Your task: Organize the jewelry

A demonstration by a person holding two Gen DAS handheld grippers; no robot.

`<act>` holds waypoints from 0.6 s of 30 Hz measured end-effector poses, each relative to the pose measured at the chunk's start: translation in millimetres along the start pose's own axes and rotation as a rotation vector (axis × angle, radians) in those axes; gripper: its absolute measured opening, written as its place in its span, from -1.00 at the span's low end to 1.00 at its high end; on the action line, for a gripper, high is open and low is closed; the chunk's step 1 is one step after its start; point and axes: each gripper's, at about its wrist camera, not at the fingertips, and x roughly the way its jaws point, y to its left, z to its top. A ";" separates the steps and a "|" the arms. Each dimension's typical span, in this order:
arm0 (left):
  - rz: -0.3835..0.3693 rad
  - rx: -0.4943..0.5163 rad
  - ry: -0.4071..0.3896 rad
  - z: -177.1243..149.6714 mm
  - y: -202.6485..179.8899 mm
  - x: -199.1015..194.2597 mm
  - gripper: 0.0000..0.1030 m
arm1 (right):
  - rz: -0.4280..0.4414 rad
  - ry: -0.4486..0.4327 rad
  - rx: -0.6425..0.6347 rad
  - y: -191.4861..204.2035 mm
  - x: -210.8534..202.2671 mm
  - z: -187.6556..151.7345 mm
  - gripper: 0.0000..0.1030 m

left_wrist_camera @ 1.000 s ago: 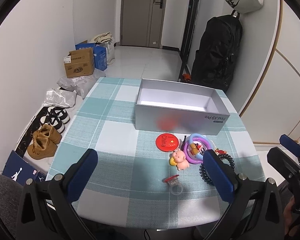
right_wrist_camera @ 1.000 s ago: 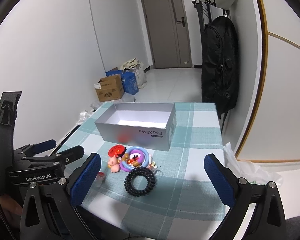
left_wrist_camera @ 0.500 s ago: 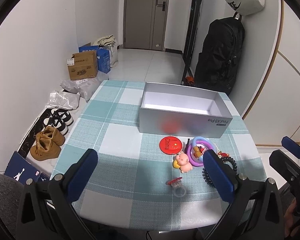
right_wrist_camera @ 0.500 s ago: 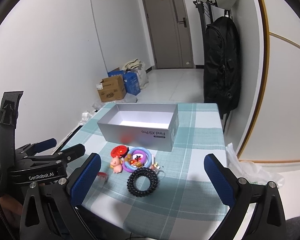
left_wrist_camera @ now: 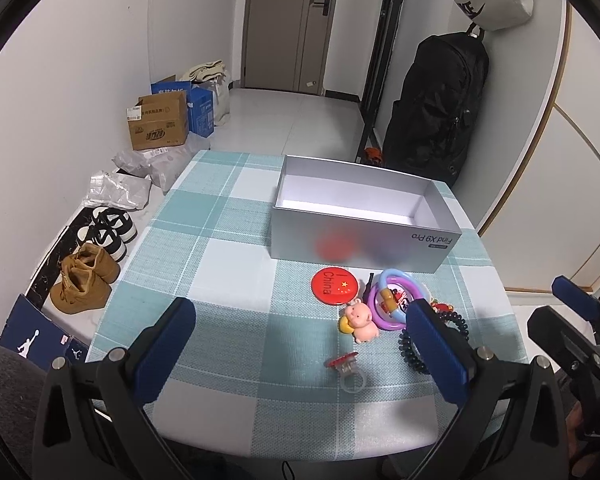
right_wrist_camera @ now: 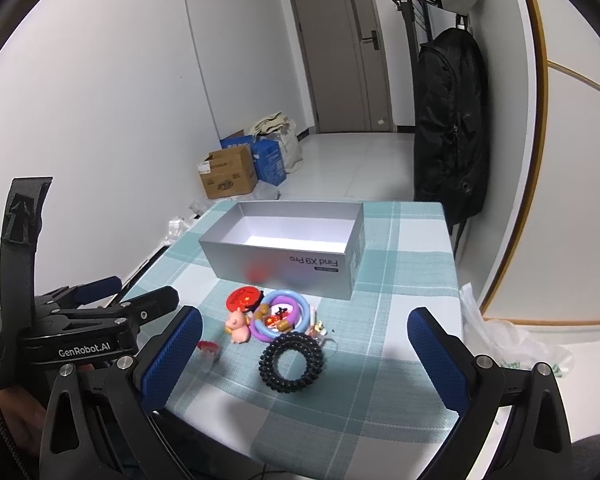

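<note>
Black coiled spiral hair tie (right_wrist_camera: 291, 362) flat on table (right_wrist_camera: 404, 288), dead ahead of right tool (right_wrist_camera: 305, 356), between its spread fingers but below and apart; ring shape, no long axis. Rest of cluster beyond it, then open silver cardboard box (right_wrist_camera: 288, 264). Right tool nearer; left tool (left_wrist_camera: 300, 344) spread, empty, faces clear plastic ring with red top (left_wrist_camera: 346, 368).

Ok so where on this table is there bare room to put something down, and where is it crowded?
Bare cloth lies left of the silver box and the red badge, running to the table's left edge. There is more to the right of the black coil bracelet. It is crowded just in front of the box: badge, pig charm, purple rings, bracelet.
</note>
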 end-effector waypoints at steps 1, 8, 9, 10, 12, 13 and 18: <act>0.000 -0.003 0.003 0.0 0.2 0.6 0.98 | 0.000 0.002 0.000 -0.1 0.4 -0.2 1.00; 0.013 -0.025 0.018 0.9 4.7 5.4 0.98 | 0.015 0.038 -0.018 4.8 7.8 -2.9 1.00; 0.025 -0.033 0.020 1.8 6.8 6.7 0.98 | 0.019 0.050 -0.024 6.3 10.6 -3.7 1.00; 0.022 -0.049 0.027 2.7 9.7 8.6 0.98 | 0.023 0.060 -0.029 7.2 13.4 -4.4 1.00; 0.016 -0.067 0.047 2.8 14.6 13.0 0.98 | 0.034 0.087 -0.033 8.4 20.3 -6.1 1.00; 0.024 -0.070 0.058 2.6 16.7 15.3 0.98 | 0.040 0.098 -0.035 8.6 23.4 -7.1 1.00; 0.015 -0.114 0.113 0.4 29.9 23.7 0.98 | 0.049 0.175 -0.055 10.0 43.0 -13.7 0.99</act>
